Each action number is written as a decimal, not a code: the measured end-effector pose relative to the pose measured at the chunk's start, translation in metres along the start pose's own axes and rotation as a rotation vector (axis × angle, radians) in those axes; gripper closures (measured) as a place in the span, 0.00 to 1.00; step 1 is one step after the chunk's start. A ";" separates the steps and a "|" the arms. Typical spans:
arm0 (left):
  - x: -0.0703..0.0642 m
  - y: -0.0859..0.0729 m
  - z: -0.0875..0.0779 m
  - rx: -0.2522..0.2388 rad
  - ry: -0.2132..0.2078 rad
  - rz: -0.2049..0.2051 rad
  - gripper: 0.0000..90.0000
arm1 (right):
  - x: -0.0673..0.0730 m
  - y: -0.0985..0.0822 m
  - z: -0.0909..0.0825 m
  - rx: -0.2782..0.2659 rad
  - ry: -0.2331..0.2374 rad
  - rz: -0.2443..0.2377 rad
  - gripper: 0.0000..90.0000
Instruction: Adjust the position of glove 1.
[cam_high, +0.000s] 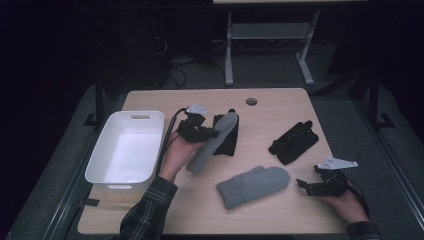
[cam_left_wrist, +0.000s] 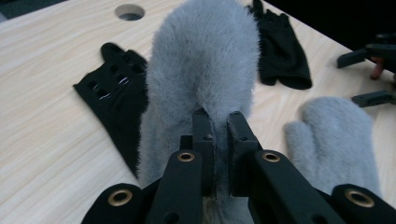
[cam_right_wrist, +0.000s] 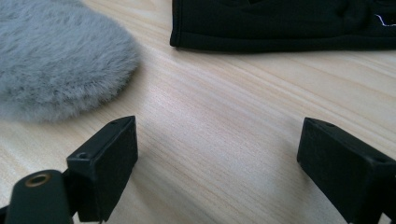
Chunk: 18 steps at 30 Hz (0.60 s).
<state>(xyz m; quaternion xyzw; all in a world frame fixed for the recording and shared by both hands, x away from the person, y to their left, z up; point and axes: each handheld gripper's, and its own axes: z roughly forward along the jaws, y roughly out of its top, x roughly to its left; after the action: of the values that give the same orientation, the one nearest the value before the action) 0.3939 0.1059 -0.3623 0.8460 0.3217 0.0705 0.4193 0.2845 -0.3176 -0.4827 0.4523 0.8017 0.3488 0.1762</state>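
Left gripper (cam_left_wrist: 218, 122) jaws pinch grey mitten (cam_left_wrist: 205, 70) cuff; lift clear, swing to white bin (cam_high: 127, 150) at 9 o'clock. Right gripper (cam_right_wrist: 217, 158) jaws wide, empty.

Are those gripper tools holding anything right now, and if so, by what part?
The left gripper pinches a grey furry mitten at the edge near its cuff. The right gripper is open over the table, holding nothing.

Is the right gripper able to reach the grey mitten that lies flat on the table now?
Probably yes. The right gripper is open and empty, and only bare table lies between it and the flat grey mitten.
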 end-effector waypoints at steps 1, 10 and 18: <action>-0.002 0.001 0.000 0.002 -0.007 0.006 0.94 | 0.000 0.000 0.000 0.000 0.000 0.000 0.14; -0.031 0.004 0.008 0.004 -0.096 0.048 0.94 | 0.000 0.000 0.000 -0.001 0.000 -0.002 0.14; -0.056 0.009 0.015 0.014 -0.157 0.092 0.94 | 0.000 0.000 0.000 -0.001 0.000 -0.002 0.14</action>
<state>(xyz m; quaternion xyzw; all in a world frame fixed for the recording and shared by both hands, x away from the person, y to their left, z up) 0.3603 0.0582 -0.3571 0.8658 0.2490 0.0210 0.4335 0.2846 -0.3176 -0.4828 0.4516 0.8019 0.3490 0.1767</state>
